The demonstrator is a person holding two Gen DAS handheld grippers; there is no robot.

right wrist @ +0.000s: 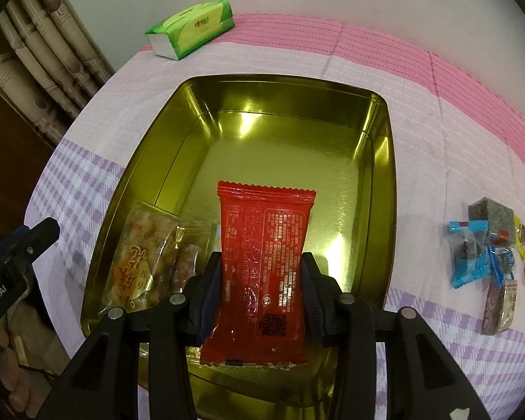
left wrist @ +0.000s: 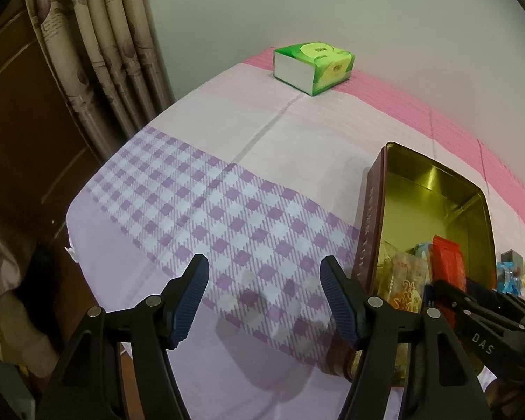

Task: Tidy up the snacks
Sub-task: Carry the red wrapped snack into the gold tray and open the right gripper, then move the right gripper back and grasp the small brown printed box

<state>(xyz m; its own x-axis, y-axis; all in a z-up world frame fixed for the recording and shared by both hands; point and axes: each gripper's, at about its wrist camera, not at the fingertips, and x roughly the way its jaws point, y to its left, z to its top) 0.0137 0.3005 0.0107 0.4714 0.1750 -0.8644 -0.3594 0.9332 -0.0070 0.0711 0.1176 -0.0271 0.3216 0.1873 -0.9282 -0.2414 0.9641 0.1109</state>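
Right claw (right wrist: 261, 294) pinches the red packet (right wrist: 264, 273) low over the tin (right wrist: 385, 161), beside the clear pack (right wrist: 147, 262) inside. Best to set it flat on the tin floor before letting go — no drop. Left claw (left wrist: 264, 301) hangs spread and empty over the table (left wrist: 227, 161); more snacks (right wrist: 490, 255) wait right of the tin.

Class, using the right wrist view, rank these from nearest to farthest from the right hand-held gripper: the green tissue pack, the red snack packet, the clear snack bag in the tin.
1. Red snack packet: between the right hand-held gripper's pads.
2. Clear snack bag: left, inside the tin.
3. Green tissue pack: far back left, near the wall.
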